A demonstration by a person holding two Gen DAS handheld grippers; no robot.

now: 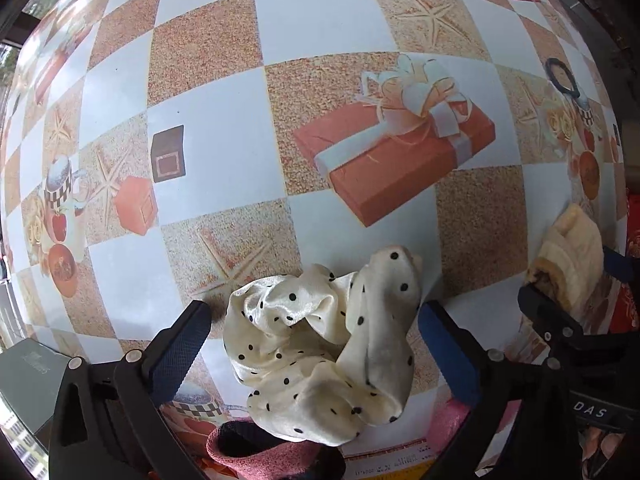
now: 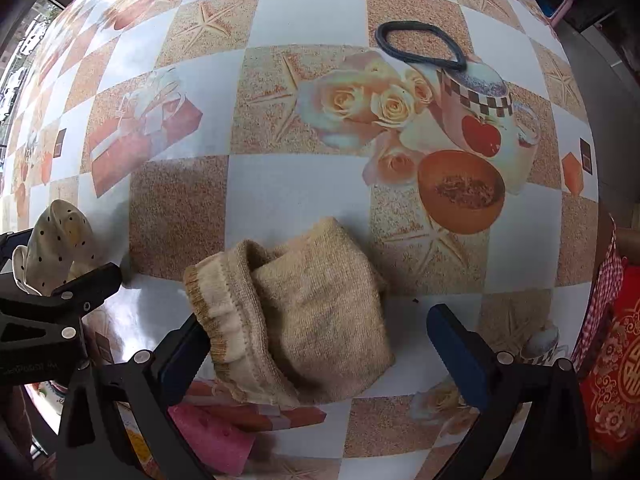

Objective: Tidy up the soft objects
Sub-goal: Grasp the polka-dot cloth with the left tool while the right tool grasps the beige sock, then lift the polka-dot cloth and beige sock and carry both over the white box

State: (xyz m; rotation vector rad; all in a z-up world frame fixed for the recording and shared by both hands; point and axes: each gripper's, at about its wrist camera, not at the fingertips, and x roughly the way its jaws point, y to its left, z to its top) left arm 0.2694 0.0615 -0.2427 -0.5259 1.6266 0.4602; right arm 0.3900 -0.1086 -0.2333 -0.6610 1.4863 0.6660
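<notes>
A crumpled cream satin cloth with black dots (image 1: 320,344) lies on the patterned tablecloth (image 1: 224,128). My left gripper (image 1: 316,312) points down over it, open, one blue pad on each side and neither pressing it. A folded beige knitted sock (image 2: 304,320) lies between the wide-apart fingers of my right gripper (image 2: 320,320), which is open. Its cuff touches the left pad, and the right pad stands well clear. The dotted cloth (image 2: 56,240) also shows at the left edge of the right wrist view, and the sock (image 1: 572,256) at the right edge of the left wrist view.
A black hair band (image 2: 420,46) lies farther back on the table. A dark pink knitted piece (image 1: 256,452) and a pink cloth (image 2: 212,436) sit at the near edge. A red embroidered cushion (image 2: 616,360) is off the table's right side, a grey box (image 1: 28,380) at the left.
</notes>
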